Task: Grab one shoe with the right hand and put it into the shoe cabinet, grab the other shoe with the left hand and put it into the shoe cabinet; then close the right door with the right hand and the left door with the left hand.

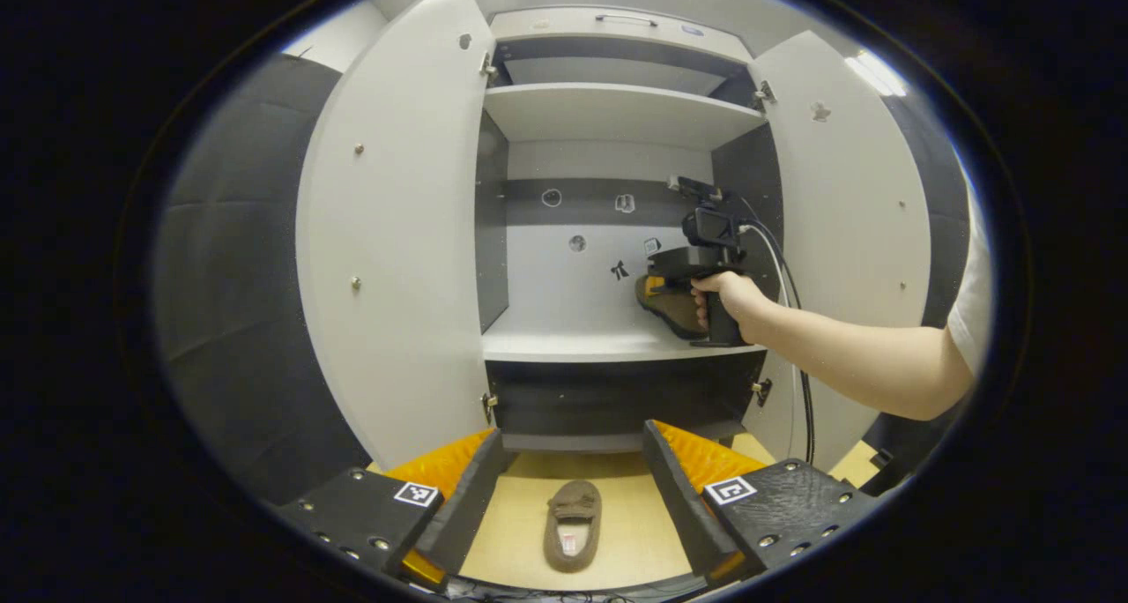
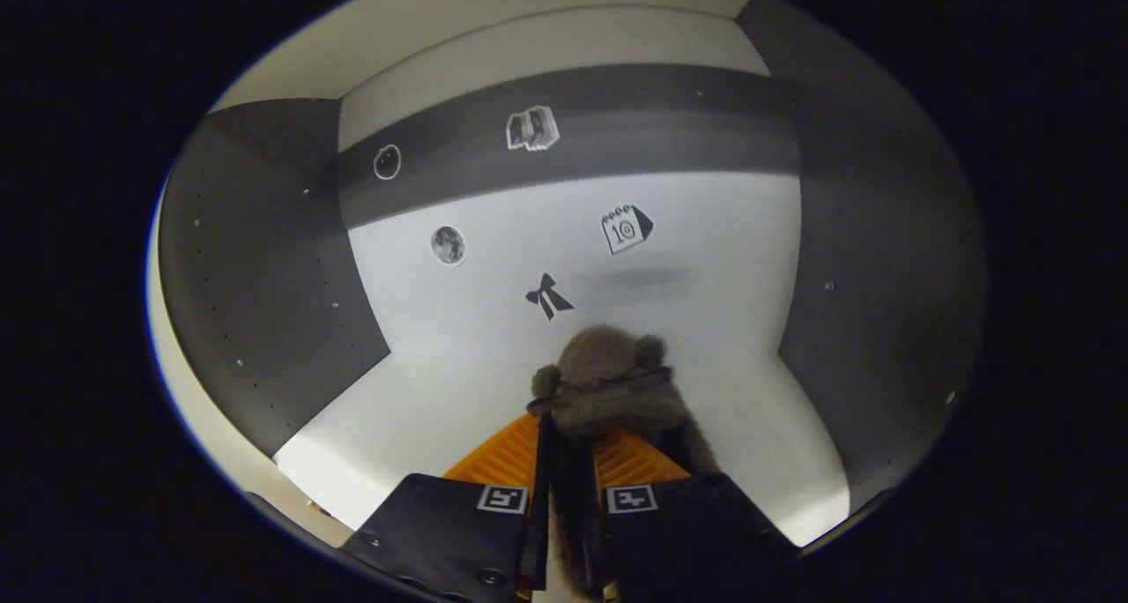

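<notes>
Inside the shoe cabinet [image 1: 617, 114], the right gripper [image 2: 568, 462] holds a brown furry shoe [image 2: 612, 391] with its fingers clenched on it, the toe pointing toward the cabinet's back wall. In the left gripper view, that same gripper [image 1: 670, 277] sits at the right end of the middle shelf [image 1: 564, 343], gripped by a hand [image 1: 727, 299] on a bare forearm, and the shoe [image 1: 670, 312] hangs just above the shelf board; whether it touches the board cannot be told. Small stickers [image 2: 546, 296] dot the back wall ahead of the shoe.

Both doors stand wide open: the left door [image 1: 397, 233] and the right door [image 1: 846, 224] flank the shelves.

Down on the tan floor [image 1: 511, 532] in front of the cabinet lies the other shoe [image 1: 571, 525], opening upward, toe toward the cabinet. The left gripper [image 1: 571, 462] hovers above it with its fingers spread well apart, one on each side of the shoe and not touching it.
</notes>
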Tool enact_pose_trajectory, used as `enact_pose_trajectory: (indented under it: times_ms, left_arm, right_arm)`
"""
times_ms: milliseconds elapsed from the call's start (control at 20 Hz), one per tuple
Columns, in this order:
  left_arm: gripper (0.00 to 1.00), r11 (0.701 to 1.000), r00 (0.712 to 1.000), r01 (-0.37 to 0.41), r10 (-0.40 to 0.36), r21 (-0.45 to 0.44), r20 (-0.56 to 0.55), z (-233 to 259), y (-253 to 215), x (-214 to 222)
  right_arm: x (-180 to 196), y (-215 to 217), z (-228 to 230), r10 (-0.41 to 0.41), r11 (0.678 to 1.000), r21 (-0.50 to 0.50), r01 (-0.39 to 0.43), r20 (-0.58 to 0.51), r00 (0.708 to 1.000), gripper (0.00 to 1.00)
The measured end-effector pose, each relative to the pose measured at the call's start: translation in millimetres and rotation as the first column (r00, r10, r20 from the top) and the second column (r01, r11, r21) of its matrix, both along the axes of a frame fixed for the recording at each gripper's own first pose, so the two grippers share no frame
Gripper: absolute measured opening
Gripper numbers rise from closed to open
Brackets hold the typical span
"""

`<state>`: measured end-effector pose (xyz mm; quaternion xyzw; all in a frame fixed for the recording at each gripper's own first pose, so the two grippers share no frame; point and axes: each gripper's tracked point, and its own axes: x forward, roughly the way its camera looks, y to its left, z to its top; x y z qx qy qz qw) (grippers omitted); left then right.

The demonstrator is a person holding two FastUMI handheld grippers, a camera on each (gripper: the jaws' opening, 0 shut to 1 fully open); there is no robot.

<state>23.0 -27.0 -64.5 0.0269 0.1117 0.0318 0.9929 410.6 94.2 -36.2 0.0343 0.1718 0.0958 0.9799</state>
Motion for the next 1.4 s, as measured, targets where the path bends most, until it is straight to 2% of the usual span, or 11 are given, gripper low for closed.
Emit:
enact_pose_trajectory:
  times_ms: [150, 300, 350, 600, 750, 800, 850, 900, 1150, 1250, 1400]
  left_arm:
    - [0.93, 0.999, 1.000, -0.030, 0.029, -0.014, -0.009, -5, 2, -8]
    - [0.93, 0.998, 0.999, -0.031, 0.031, -0.046, -0.018, -10, 0, -14]
    - [0.93, 0.999, 1.000, -0.025, 0.024, -0.049, -0.016, -10, 0, -14]
    - [0.93, 0.999, 1.000, 0.021, -0.021, -0.030, 0.012, -5, 3, -18]
    - [0.93, 0.996, 0.998, 0.063, -0.063, -0.057, 0.014, -5, 11, -24]
    - [0.93, 0.995, 0.997, 0.077, -0.077, -0.055, 0.017, -4, 16, -26]
    - [0.93, 0.995, 0.996, 0.089, -0.088, -0.048, 0.021, -3, 22, -29]
    - [0.85, 0.994, 0.995, 0.099, -0.098, -0.039, 0.025, -1, 28, -31]
    - [1.00, 0.987, 0.988, 0.152, -0.152, -0.055, 0.009, -17, 46, -34]
    - [0.93, 0.978, 0.980, 0.201, -0.201, -0.058, 0.009, -21, 43, -35]
    - [0.93, 0.963, 0.964, 0.266, -0.267, -0.034, -0.006, -34, 41, -35]
  right_arm:
    - [-9, 12, 3, 0.040, 0.998, 0.049, -0.039, -0.038, 0.998, 0.17]
    - [-23, 21, 6, 0.083, 0.995, 0.066, -0.078, -0.076, 0.994, 0.62]
    - [-26, 23, 9, 0.092, 0.994, 0.066, -0.087, -0.078, 0.993, 0.61]
    - [-47, 26, 12, 0.093, 0.995, 0.040, -0.089, -0.106, 0.990, 0.93]
    - [-57, 15, 22, 0.030, 1.000, 0.010, -0.030, -0.093, 0.995, 0.91]
    - [-62, 13, 26, 0.015, 1.000, 0.012, -0.014, -0.090, 0.996, 0.98]
    - [-67, 10, 30, -0.002, 1.000, 0.018, 0.003, -0.085, 0.996, 0.92]
    - [-73, 8, 35, -0.017, 1.000, 0.023, 0.019, -0.079, 0.997, 0.98]
    - [-118, -7, 61, -0.077, 0.997, 0.014, 0.077, -0.005, 0.997, 0.98]
    - [-142, -13, 71, -0.106, 0.994, 0.032, 0.106, 0.024, 0.994, 0.98]
    - [-181, -19, 72, -0.123, 0.992, 0.025, 0.122, 0.044, 0.991, 0.98]
